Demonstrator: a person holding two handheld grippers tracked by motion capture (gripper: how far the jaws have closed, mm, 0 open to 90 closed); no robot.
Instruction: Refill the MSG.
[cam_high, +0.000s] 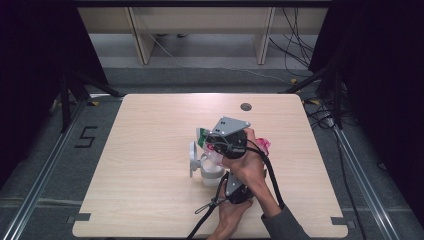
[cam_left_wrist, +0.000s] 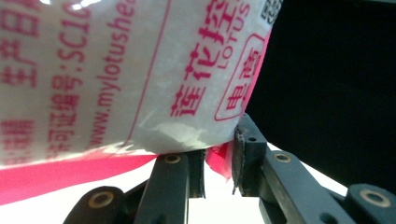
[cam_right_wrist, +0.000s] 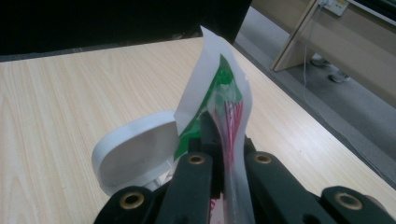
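A white plastic bag (cam_left_wrist: 140, 70) with pink print and a green corner (cam_high: 201, 136) hangs over a white tub (cam_high: 210, 174), whose flip lid (cam_high: 193, 159) stands open at its left. My right gripper (cam_high: 212, 142), topped by a grey plate, is shut on the bag's green end (cam_right_wrist: 219, 93), just above the lid (cam_right_wrist: 135, 149). My left gripper (cam_high: 226, 176) comes in from below. Its pads (cam_left_wrist: 239, 158) hold the bag's bunched pink edge (cam_left_wrist: 218, 161), which fills the gap between them. The tub's inside is hidden.
The wooden table (cam_high: 150, 125) has a round cable hole (cam_high: 245, 106) at the back. Black cables (cam_high: 272, 175) trail from both grippers toward the front edge. A floor rail and a "5" mark (cam_high: 86, 136) lie left of the table.
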